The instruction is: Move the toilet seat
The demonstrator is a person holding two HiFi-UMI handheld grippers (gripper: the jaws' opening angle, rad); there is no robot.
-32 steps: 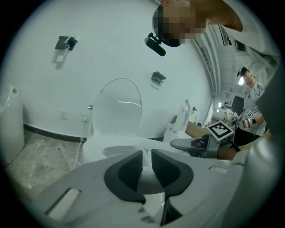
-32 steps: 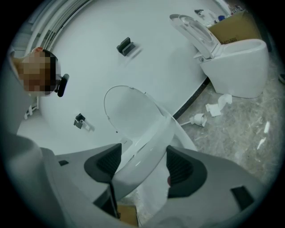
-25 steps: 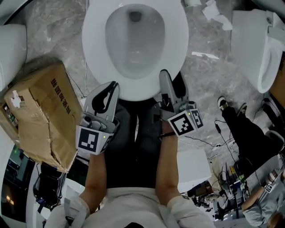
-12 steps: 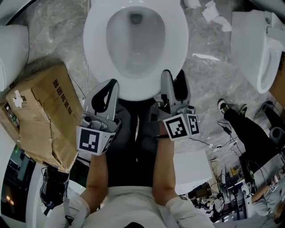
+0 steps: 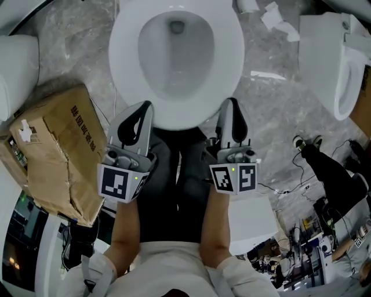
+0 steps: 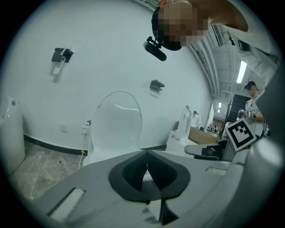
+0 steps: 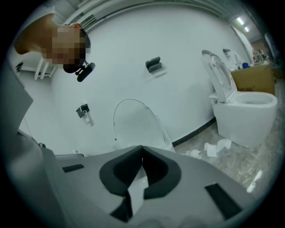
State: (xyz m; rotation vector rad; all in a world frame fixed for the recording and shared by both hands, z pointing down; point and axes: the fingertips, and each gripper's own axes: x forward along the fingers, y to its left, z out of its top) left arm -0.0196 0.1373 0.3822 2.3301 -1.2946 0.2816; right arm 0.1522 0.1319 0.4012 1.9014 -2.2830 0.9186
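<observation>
The toilet seat [image 5: 174, 116], lying flat just ahead of both tools, is being shown by the head view alone. The raised lid [image 6: 116, 122] is being shown only by the gripper views. The left gripper [image 5: 147, 108] is being held shut and empty. The right gripper [image 5: 231, 102] has just been closing, jaws meeting on nothing.

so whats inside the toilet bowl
Only bare white toilet bowl and a dark drain hole at its far end. Nothing covers it; past the hole is hidden.

The floor [image 5: 75, 52] is grey marbled stone, with crumpled paper [image 5: 272, 14] at the far right. A dented cardboard box [image 5: 52, 151] stands left and a second white toilet [image 5: 330, 64] right. Cables [image 5: 277, 187] trail near right. The far wall [image 6: 89, 53] is plain white above a dark skirting [image 6: 44, 141], and a strip light [image 6: 242, 71] glows overhead.
</observation>
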